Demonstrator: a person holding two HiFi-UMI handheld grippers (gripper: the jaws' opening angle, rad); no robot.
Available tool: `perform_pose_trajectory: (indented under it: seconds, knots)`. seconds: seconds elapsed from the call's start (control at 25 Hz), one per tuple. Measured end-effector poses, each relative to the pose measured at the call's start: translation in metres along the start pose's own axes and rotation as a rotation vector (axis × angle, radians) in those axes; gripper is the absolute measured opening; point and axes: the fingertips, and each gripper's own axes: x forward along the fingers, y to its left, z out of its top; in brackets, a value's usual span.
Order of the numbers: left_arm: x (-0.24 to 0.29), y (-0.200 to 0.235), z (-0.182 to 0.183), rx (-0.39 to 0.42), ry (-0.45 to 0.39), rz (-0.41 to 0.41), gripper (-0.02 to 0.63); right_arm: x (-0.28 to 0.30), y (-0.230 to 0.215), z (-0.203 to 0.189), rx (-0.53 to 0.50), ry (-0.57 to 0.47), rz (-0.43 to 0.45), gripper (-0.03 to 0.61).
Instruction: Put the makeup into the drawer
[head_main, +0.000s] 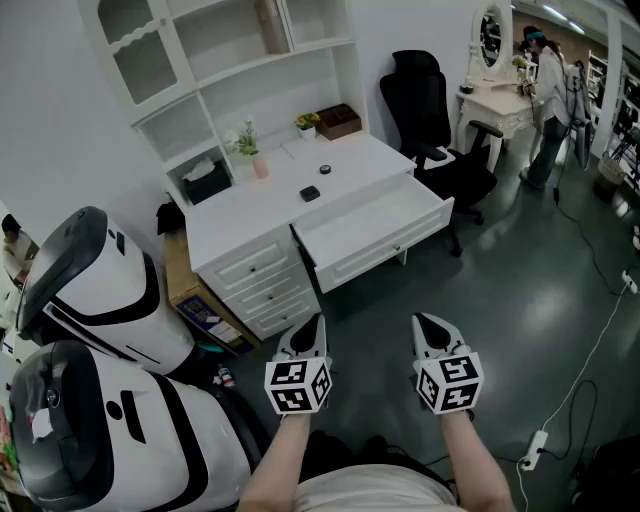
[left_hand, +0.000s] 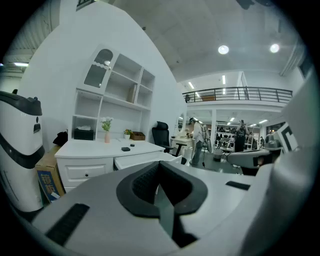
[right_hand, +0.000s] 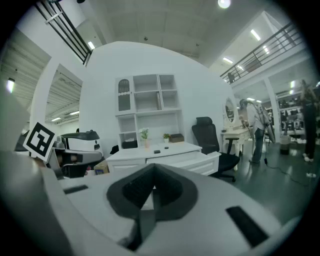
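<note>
Nearest: left hand-held gripper (head_main: 312, 328) and right hand-held gripper (head_main: 425, 325), both pinched shut on nothing, well short of white bench (head_main: 250, 215). Open drawer (head_main: 375, 228) pulled out from its front (no tugging needed). On top, behind that drawer, square dark makeup case (head_main: 310, 193), then smaller round pot (head_main: 325, 170). Best to step closer, spread jaws before reaching, take nearer square case first.

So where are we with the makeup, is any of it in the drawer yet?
Done: the drawer stands open, with no makeup visible inside. In hand: nothing; the left tongs and right tongs are both shut and empty, short of the desk. Left: the square makeup piece and the round makeup piece lie on the desk and have to go in.
</note>
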Motion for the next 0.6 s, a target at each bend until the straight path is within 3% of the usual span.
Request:
perform_pose_trajectory:
  seconds: [0.44,0.6]
  knots:
    - [-0.009,0.003,-0.006,-0.001,0.006,0.032,0.003,-0.008,0.007,-0.008,0.032,-0.005,0.07,0.002]
    - [-0.008,0.013,-0.008,-0.001,0.016,0.056,0.041,0.0,0.007,-0.007,0.046,-0.009,0.085,0.002]
